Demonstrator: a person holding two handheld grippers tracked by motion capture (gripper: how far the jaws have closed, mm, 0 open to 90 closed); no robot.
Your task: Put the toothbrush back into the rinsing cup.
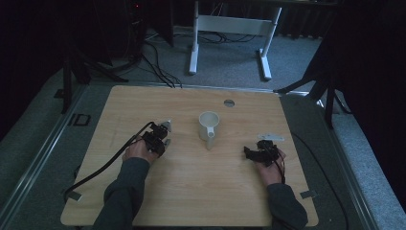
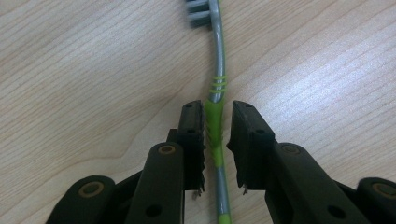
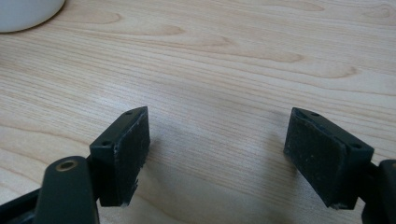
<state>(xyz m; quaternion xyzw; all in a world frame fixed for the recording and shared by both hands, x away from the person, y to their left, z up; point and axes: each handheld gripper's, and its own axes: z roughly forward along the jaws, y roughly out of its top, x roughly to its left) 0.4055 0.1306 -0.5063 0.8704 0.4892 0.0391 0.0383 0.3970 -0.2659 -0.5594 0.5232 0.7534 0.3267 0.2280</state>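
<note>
On the wooden desk [image 1: 191,191] we see a white cup [image 1: 208,125] with a handle near the middle; its handle points toward the person's side. The left tongs [image 1: 165,132] are at the left of the cup, held by the left hand [image 1: 136,151]; a black cable [image 1: 100,167] goes from them toward the near left corner of the desk. In the left gripper view we see the left tongs [image 2: 217,121] narrow around a toothbrush [image 2: 217,88] that lies flat on the desk; the green part of its handle is between the two jaws, one jaw seems to touch it and the other has a small gap, so we cannot tell if the grip is already firm; the grey bristles are at the far end, away from the tongs. The right tongs [image 1: 248,152] are at the right of the cup, well apart from it, held by the right hand [image 1: 268,160]; in the right gripper view the right tongs [image 3: 217,140] stand wide, with bare wood between the jaws, and the edge of the cup [image 3: 28,11] is at the upper left corner.
</note>
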